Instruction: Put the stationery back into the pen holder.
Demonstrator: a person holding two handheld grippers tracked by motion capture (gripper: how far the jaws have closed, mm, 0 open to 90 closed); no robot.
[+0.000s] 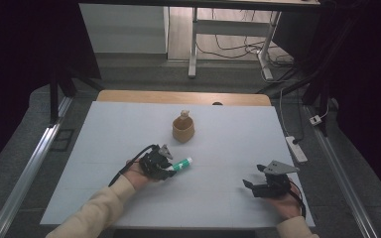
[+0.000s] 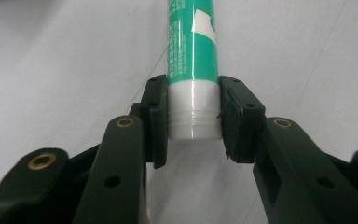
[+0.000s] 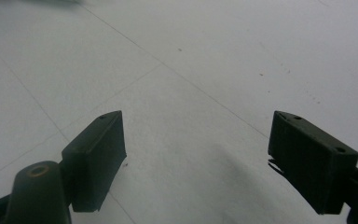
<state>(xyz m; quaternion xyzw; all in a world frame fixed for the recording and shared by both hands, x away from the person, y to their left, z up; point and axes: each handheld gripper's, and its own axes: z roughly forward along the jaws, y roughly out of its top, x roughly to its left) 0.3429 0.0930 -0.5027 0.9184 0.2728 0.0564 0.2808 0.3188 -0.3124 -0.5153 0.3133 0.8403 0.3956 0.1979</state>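
A person sits at a white surface (image 1: 104,148), forearms in cream sleeves coming in from the near edge, a black two-jaw tool in each hand.

The left tool (image 1: 167,171) sits left of centre on the surface and is clamped on a green-and-white tube (image 1: 180,164). From the left gripper view, both jaws press against the tube's (image 2: 192,60) white end, one on each side, and the green printed body runs forward away from the tool, low over the surface. From above, the tube points to the right and slightly away from the person.

The right tool (image 1: 252,186) rests near the right front corner, well apart from the tube. Its jaws stand wide apart with nothing between them — bare white surface (image 3: 196,70) shows in the gap.

Farther back, near the middle, stands a small tan cup (image 1: 183,130) with a pale object in it; what it is cannot be made out.
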